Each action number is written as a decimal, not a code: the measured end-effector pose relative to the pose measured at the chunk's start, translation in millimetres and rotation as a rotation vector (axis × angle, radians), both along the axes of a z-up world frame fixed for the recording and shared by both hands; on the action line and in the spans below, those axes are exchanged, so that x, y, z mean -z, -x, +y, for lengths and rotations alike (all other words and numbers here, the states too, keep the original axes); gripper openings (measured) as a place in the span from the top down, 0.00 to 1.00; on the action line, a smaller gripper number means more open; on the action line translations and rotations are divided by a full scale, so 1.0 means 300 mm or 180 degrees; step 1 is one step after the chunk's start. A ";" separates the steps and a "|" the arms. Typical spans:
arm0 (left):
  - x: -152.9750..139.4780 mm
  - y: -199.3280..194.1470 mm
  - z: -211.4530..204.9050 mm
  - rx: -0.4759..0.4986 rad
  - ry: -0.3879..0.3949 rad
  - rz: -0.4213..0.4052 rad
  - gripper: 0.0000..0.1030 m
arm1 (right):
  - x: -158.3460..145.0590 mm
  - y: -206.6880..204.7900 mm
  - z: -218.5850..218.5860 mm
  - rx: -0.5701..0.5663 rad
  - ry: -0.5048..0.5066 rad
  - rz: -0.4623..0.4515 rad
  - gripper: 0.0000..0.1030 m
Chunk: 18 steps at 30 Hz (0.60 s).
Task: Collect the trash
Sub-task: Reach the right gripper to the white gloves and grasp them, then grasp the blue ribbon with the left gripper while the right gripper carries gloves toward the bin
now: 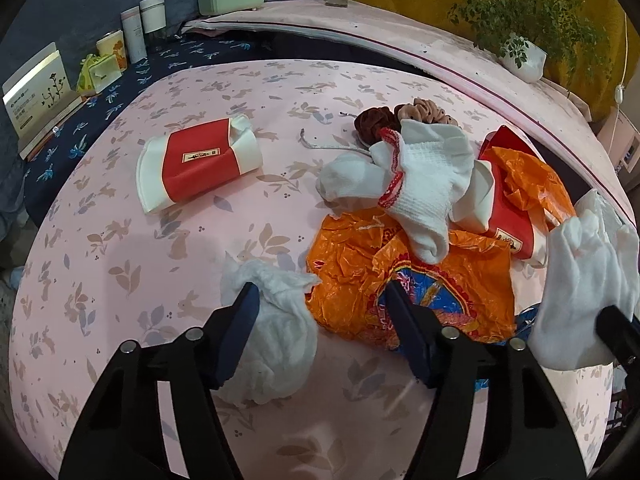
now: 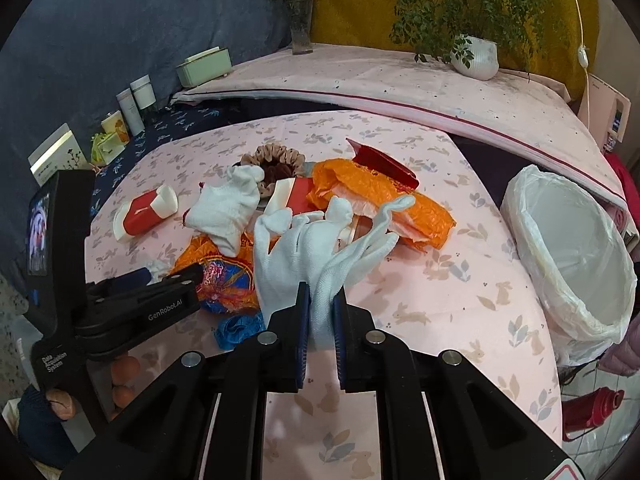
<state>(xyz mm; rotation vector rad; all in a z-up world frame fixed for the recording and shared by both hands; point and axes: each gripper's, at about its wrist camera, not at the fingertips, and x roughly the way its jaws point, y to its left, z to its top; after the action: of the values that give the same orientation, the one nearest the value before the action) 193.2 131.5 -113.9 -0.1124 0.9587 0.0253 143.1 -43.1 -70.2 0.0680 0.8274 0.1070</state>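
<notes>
Left wrist view: the left gripper (image 1: 320,312) stands wide apart, holding nothing, low over the surface (image 1: 120,248). A crumpled tissue (image 1: 272,344) lies against its left finger, between the jaws but not pinched. Just right of the tissue spreads an orange bag (image 1: 420,280); beyond the bag lie white socks (image 1: 416,184), two scrunchies (image 1: 400,116) and a red-and-white carton (image 1: 508,216). A second carton (image 1: 200,164) sits well left of the bag, alone. At the right edge a white glove (image 1: 580,280) hangs from the other gripper.

Right wrist view: the right gripper (image 2: 322,316) is pinched narrow on the glove (image 2: 304,252), lifted clear above the near edge of the bag (image 2: 380,196). The bin (image 2: 572,252), lined with a pale liner, stands well right of the bag, beside the surface (image 2: 460,300); what shows of its inside looks bare, though its bottom is hidden. The left gripper (image 2: 172,276) appears left of the bag, near a blue wad (image 2: 240,328).

Judged from this, the task is barely begun: nothing visibly binned, the glove in hand for the bin, and tissue, bag, cartons and blue wad left. Socks and scrunchies may not be trash at all.
</notes>
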 end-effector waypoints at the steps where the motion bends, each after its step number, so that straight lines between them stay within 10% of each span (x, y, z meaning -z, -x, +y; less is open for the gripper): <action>1: -0.004 0.001 0.003 0.0005 0.0013 0.0010 0.43 | -0.009 -0.002 -0.003 0.0001 -0.0004 -0.0021 0.90; 18: -0.018 0.136 -0.203 0.0498 0.0144 0.0052 0.28 | -0.046 0.042 -0.146 0.0340 -0.0045 -0.0072 0.90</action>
<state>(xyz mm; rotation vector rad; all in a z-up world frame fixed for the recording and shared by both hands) 152.4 70.6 -108.4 -0.0788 0.9822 -0.1398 130.6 -86.8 -56.3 0.1238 0.7988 0.0130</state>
